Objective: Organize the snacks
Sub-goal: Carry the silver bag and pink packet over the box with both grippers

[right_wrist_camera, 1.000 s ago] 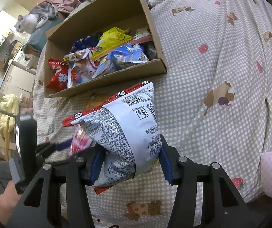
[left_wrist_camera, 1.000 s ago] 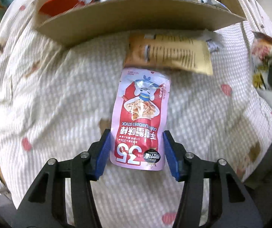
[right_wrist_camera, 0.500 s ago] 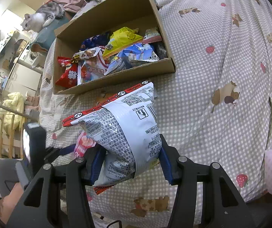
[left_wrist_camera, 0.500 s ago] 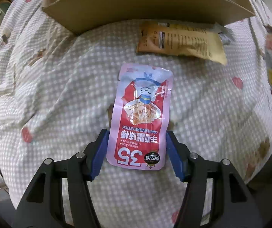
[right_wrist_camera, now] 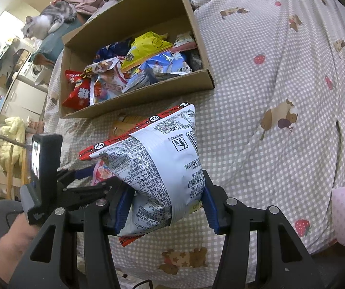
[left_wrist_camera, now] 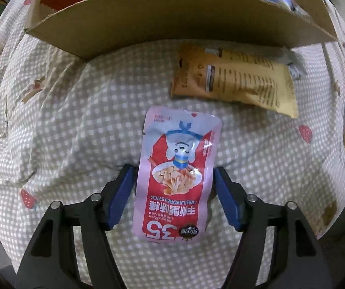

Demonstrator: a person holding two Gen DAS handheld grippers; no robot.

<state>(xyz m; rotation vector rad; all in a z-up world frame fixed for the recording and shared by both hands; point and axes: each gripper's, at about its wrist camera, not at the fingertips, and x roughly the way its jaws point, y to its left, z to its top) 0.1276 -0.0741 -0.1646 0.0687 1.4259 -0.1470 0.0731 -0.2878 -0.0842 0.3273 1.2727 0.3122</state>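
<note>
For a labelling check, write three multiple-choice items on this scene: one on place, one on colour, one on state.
1. The tan packet lies:
A. in the box
B. on the bedspread by the box's near wall
C. in a gripper

2. The crab stick packet is mainly:
A. pink and red
B. green
C. black

3. The right gripper is:
A. open, empty
B. not in view
C. shut on the white chip bag

Answers: B, it rests below the cardboard box; A, its printed front shows so; C, both fingers press the bag.
</note>
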